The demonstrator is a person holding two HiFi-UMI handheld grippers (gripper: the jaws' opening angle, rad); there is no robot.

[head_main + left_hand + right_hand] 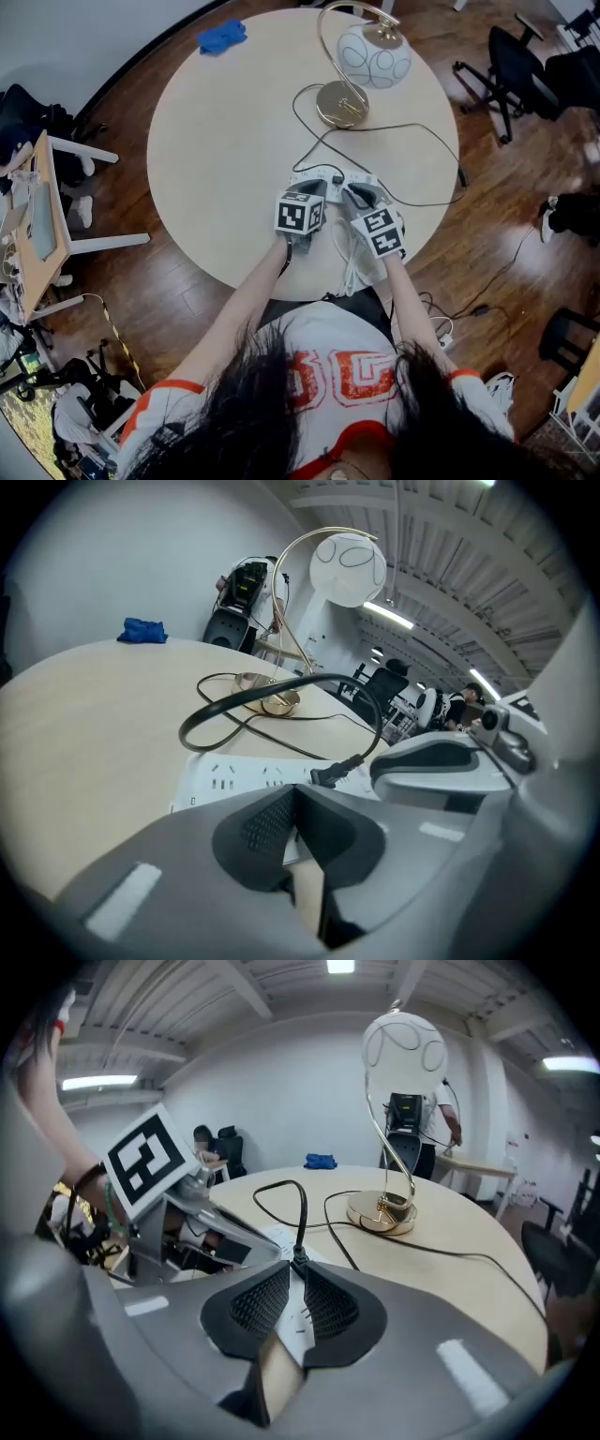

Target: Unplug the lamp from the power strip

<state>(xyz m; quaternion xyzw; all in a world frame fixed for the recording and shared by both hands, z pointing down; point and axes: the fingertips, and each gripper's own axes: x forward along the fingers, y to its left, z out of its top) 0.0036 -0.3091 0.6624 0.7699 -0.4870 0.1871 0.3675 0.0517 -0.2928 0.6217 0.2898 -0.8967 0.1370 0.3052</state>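
- The bench (pixel 234 141) is plain pale cream.
- The lamp (pixel 373 54) has a gold base and stem, and a white globe shade with thin dark curved lines.
- The power strip (pixel 323 175) is white; the cord (pixel 412 126) is black.
- The cloth (pixel 222 37), far left, is bright blue.
- The left gripper (pixel 315 187) and right gripper (pixel 360 195) are grey, with black-and-white square markers.
- The floor (pixel 187 281) is brown wood.

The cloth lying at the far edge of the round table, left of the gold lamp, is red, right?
No, the cloth is blue, as the head view shows. It does lie at the far edge of the table, left of the gold lamp.
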